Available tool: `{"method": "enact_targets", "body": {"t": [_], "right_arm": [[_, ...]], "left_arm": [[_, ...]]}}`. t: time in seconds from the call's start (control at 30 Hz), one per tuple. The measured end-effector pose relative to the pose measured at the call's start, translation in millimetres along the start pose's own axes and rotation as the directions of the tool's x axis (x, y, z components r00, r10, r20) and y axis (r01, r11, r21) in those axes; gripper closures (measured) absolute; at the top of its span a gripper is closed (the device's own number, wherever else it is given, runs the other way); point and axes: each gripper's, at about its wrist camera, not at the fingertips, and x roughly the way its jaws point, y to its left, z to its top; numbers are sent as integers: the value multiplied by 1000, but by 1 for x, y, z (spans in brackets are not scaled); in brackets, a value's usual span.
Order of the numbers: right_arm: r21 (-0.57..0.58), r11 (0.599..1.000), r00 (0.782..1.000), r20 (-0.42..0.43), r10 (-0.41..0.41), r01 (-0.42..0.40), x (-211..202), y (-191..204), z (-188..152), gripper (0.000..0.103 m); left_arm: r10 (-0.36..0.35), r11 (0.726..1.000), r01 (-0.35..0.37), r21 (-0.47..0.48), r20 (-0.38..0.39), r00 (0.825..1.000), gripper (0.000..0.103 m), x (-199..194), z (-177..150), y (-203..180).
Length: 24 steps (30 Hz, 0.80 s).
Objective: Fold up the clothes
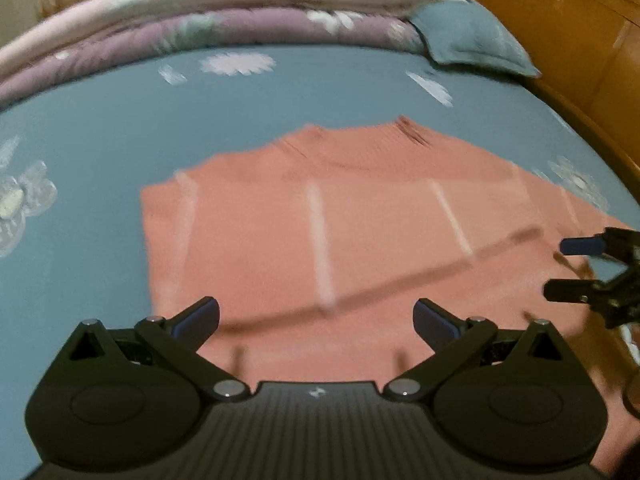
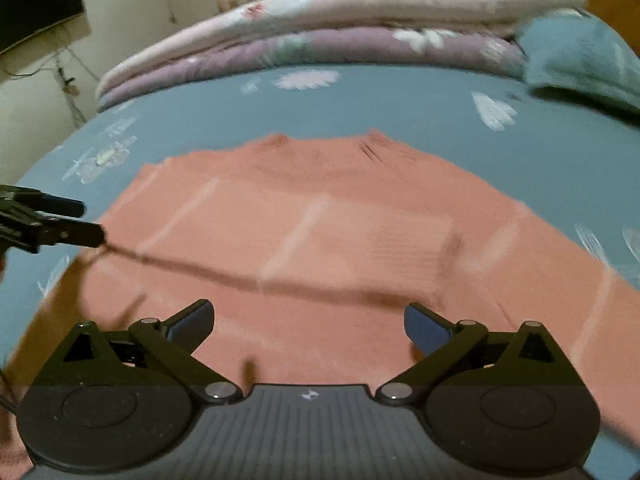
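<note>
a salmon-pink knit sweater (image 1: 360,232) with pale stripes lies flat in the middle of the blue floral bedsheet (image 1: 100,128), its collar toward the far edge where folded quilts (image 1: 240,12) are stacked. a fold edge crosses its near part. the left gripper (image 1: 316,320) hangs over the sweater's near part, fingers spread wide and empty. the right gripper (image 2: 306,322) likewise has wide fingers gripping nothing.

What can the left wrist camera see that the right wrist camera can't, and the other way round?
Only the left wrist view shows the wooden bed frame. Only the right wrist view shows a dark screen on the wall, with cables below it. Both show the pink sweater lying flat on the blue flowered sheet, the folded quilts behind it, and both grippers, left gripper and right gripper, open and empty.
</note>
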Motion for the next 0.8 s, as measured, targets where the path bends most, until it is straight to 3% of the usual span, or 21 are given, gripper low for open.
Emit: {"method": "enact_targets", "body": {"t": [0.07, 0.23, 0.33, 0.47, 0.6, 0.8], "right_arm": [[32, 999, 999, -33, -20, 21, -6, -5, -22, 0], [3, 997, 997, -21, -80, 81, -18, 7, -59, 0], [-32, 990, 990, -16, -138, 137, -16, 14, -66, 0], [-113, 976, 982, -20, -187, 184, -17, 21, -76, 0], [-172, 973, 986, -41, -164, 155, -33, 22, -81, 0], [-253, 967, 996, -79, -33, 12, -63, 32, -103, 0]], "left_arm": [[-36, 999, 35, -19, -25, 999, 1, -4, -15, -8], [-16, 1000, 16, 5, -100, 995, 1, -15, -61, -25], [31, 999, -27, 22, -169, 985, 1, -15, -90, -29], [89, 994, -77, 75, -171, 981, 1, -29, -122, -38], [90, 993, -76, 86, -167, 982, 1, -47, -142, -40], [99, 992, -83, 94, -178, 979, 1, -50, -140, -44]]}}
